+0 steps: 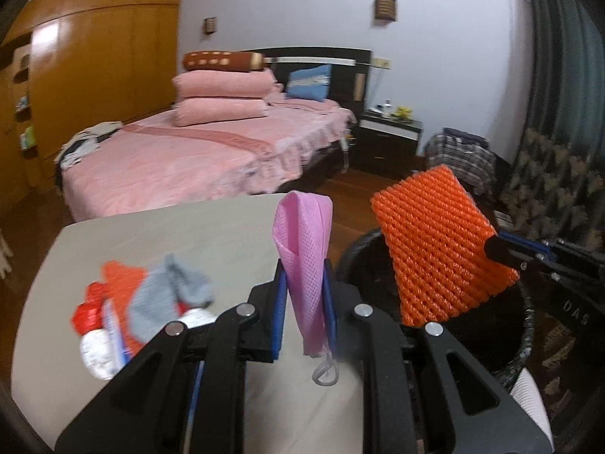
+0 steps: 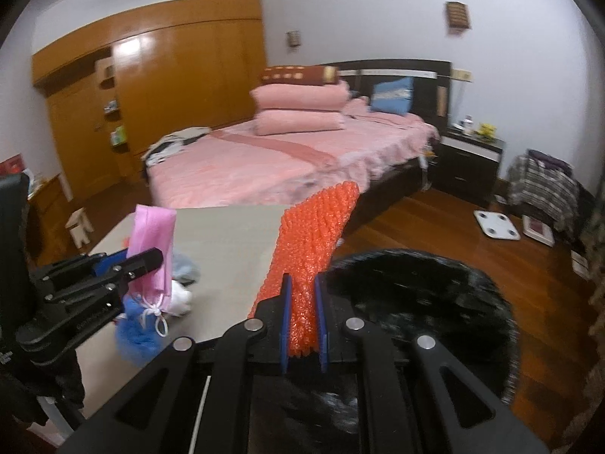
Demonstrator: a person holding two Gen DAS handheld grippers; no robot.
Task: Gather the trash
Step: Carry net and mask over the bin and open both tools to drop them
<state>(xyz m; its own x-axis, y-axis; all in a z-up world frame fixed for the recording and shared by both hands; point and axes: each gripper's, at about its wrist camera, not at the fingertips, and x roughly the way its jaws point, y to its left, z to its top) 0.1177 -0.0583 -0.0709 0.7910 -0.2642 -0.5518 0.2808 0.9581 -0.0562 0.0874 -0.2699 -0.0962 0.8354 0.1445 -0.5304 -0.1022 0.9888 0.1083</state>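
Observation:
My left gripper (image 1: 304, 276) is shut on a pink face mask (image 1: 304, 242), which stands up between the blue pads with its white ear loop (image 1: 325, 372) dangling below. My right gripper (image 2: 302, 283) is shut on an orange foam net sleeve (image 2: 317, 227). The left wrist view shows that orange sleeve (image 1: 438, 249) hanging over the black-lined trash bin (image 1: 487, 325). The right wrist view shows the left gripper (image 2: 151, 261) with the pink mask (image 2: 153, 242) over the table, left of the bin (image 2: 416, 295).
On the pale table (image 1: 189, 234) lie a grey sock (image 1: 170, 295), orange netting and white and red wrappers (image 1: 94, 336); a blue scrap (image 2: 136, 333) shows near its edge. Behind stand a pink bed (image 1: 181, 155), a wooden wardrobe (image 1: 102, 75), a nightstand (image 1: 389, 136), and a scale (image 2: 499, 225) on the floor.

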